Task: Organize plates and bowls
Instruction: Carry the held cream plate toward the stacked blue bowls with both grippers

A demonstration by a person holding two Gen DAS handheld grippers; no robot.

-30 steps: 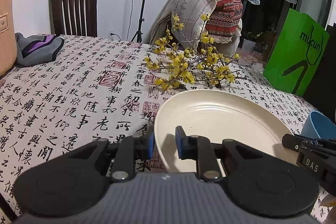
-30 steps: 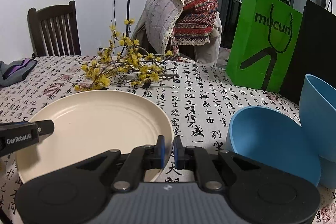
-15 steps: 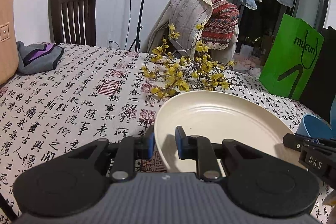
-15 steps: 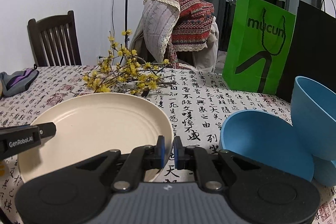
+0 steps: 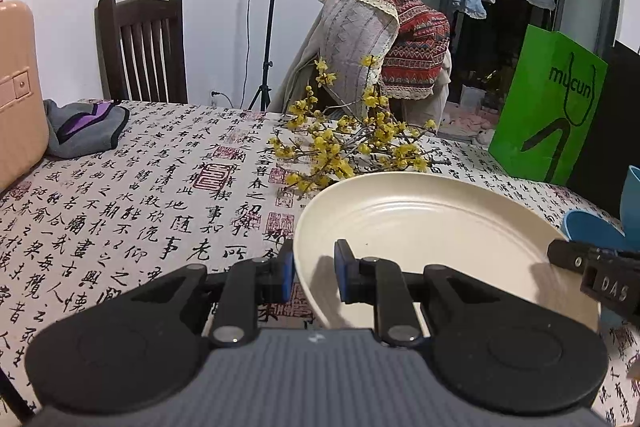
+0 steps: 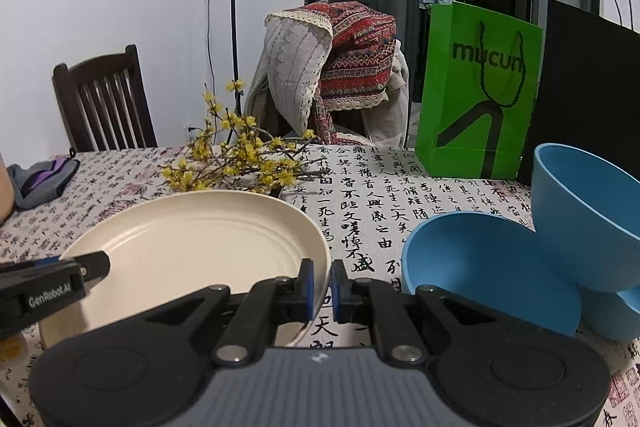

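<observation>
One cream plate and two blue bowls are in view, along with two grippers, one sprig of yellow blossoms, one green paper bag, one dark wooden chair and one light stand. The plate is round, so it has no long axis; it is held face up, tilted a little with its far rim higher, above the table's calligraphy-printed cloth, between the blossoms on its far side and the grippers on its near side. It is a plain matte cream, with faint concentric rings inside and a shallow raised rim. The left gripper pinches the plate's left near rim, its blue pads on either side of the edge. The right gripper pinches the right near rim, its pads pressed nearly together on the thin edge. Right of the plate, the nearer blue bowl is tipped so its opening faces left and toward the camera, and the second blue bowl leans against it from the right, its mouth tilted upward and left. Both are smooth, matte sky blue. At the far left a grey and purple cloth lies on the table beside a peach case.
</observation>
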